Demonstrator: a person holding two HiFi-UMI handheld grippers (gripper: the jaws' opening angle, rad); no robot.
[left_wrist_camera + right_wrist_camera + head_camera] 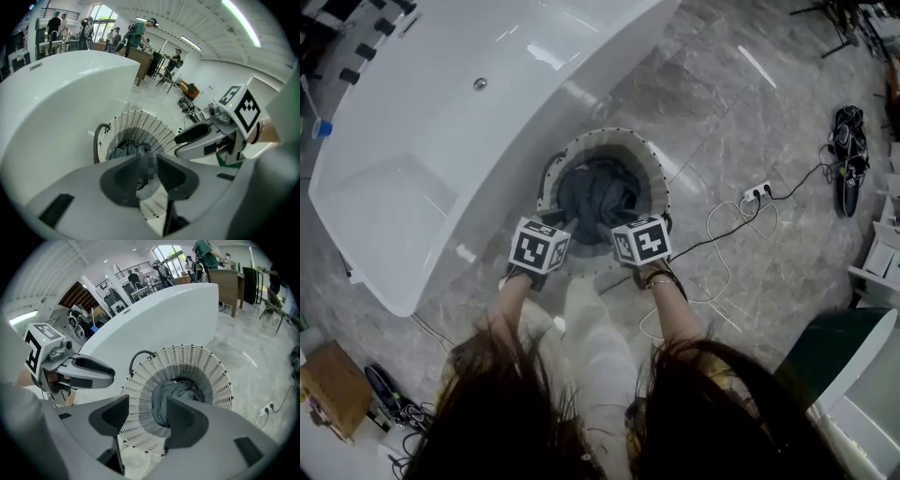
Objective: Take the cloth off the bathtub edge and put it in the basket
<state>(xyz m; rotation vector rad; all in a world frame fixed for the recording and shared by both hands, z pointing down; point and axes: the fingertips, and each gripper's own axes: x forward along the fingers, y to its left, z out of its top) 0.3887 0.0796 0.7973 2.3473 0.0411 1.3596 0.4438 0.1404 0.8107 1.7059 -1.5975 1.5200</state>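
**A:** Where was the crumpled dark grey cloth (176, 392)?

**B:** Down in the round white slatted basket (206, 366), bunched at its bottom. It lay below and beyond both pairs of jaws and touched neither.

**A:** What of the left gripper (143, 161)?

**B:** Its jaws stood only a little apart, with a narrow gap between them and nothing pinched. Through that gap the inside of the basket showed underneath.

**A:** And the right gripper (147, 411)?

**B:** Its jaws were spread wide and held nothing. In that gripper's own view the cloth sat past the tips, closer to the right-hand jaw, lower down in the basket.

**A:** How did the two grippers sit to each other?

**B:** Side by side and close together over the near rim of the basket, both tilted downward into it.

**A:** And the glossy white bathtub (441, 122)?

**B:** It rose beyond the left gripper's jaws and to their outer side. It stood just beside the basket on the grey marble-patterned floor (750, 122).
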